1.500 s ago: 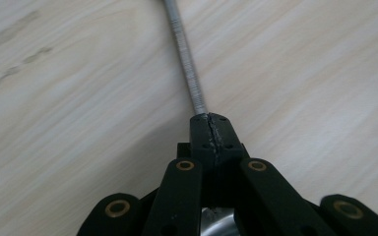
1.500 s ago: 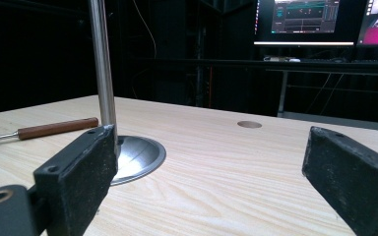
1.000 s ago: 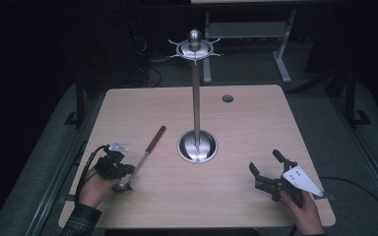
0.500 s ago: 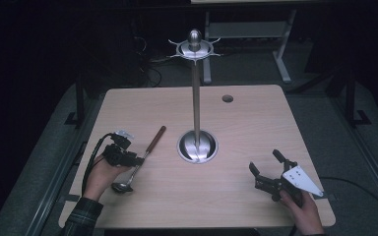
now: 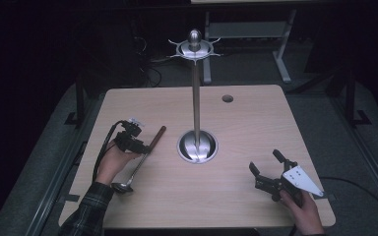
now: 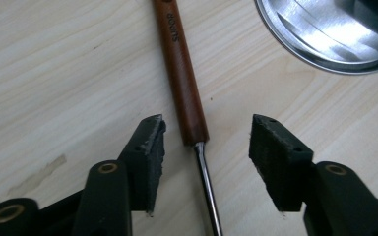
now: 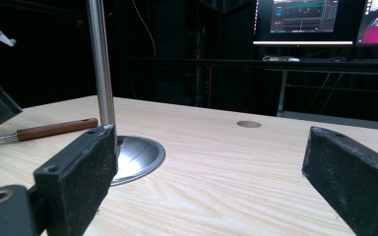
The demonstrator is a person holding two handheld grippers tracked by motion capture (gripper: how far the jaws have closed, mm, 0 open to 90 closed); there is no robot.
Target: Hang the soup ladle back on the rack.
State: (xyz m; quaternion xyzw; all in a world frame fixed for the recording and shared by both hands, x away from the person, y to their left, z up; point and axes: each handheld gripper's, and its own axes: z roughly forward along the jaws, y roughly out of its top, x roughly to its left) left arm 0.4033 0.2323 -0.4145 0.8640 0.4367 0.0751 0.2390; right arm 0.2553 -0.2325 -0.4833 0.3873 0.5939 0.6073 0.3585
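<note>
A ladle (image 5: 139, 162) with a brown wooden handle (image 6: 181, 73) and a thin metal shaft lies flat on the wooden table (image 5: 246, 123), its bowl (image 5: 120, 187) toward the front left. My left gripper (image 5: 142, 146) hovers just over it, open, with one jaw on each side of the spot where handle meets shaft (image 6: 204, 147). A tall steel stand (image 5: 195, 88) with a round base (image 5: 197, 146) and a hooked crown rises at the table's middle. My right gripper (image 5: 266, 169) is open near the front right edge, nothing between its jaws, pointing toward the stand (image 7: 101, 64).
A round cable hole (image 5: 228, 98) sits in the table's far right part. Dark floor, table legs and cables surround the table. Monitors (image 7: 295, 19) glow on a desk beyond the far edge in the right gripper view.
My left gripper has moved forward along the ladle from its bowl end to the handle-shaft junction. The ladle and the right gripper have stayed put.
</note>
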